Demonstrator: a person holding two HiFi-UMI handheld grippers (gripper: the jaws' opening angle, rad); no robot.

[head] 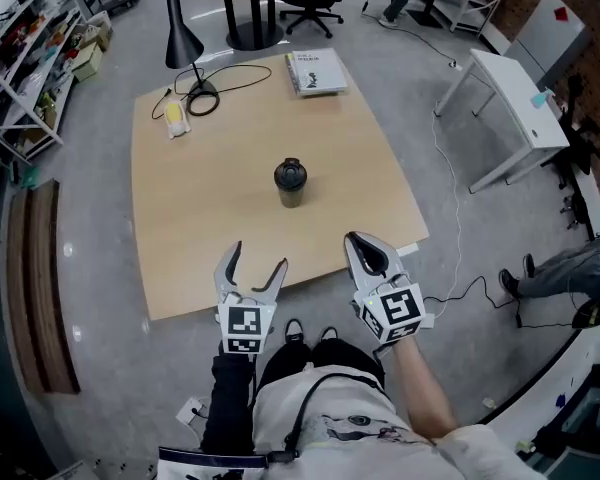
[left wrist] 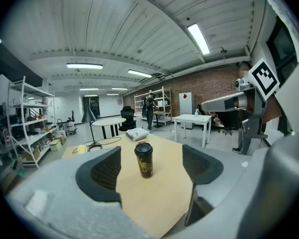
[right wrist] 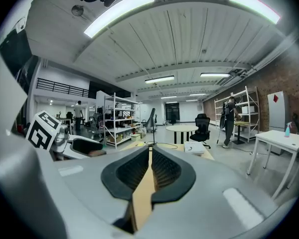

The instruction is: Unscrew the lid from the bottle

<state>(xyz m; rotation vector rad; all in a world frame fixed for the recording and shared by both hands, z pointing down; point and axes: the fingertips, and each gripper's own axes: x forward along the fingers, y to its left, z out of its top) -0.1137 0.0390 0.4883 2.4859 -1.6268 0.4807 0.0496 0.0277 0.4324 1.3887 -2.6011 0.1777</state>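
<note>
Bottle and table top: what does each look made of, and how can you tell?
Bottle: dark brown body with a gold pattern and a slight sheen, probably plastic or coated metal; I cannot tell which. Its lid: black, matte, looks like moulded plastic. Table top: pale, even tan, smooth, likely wood laminate.

Workshop-lab: storage shelving, brick wall

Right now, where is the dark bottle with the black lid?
Head view: the dark bottle stands centrally on the wooden table, ahead of the left gripper and right gripper, touching neither.
</note>
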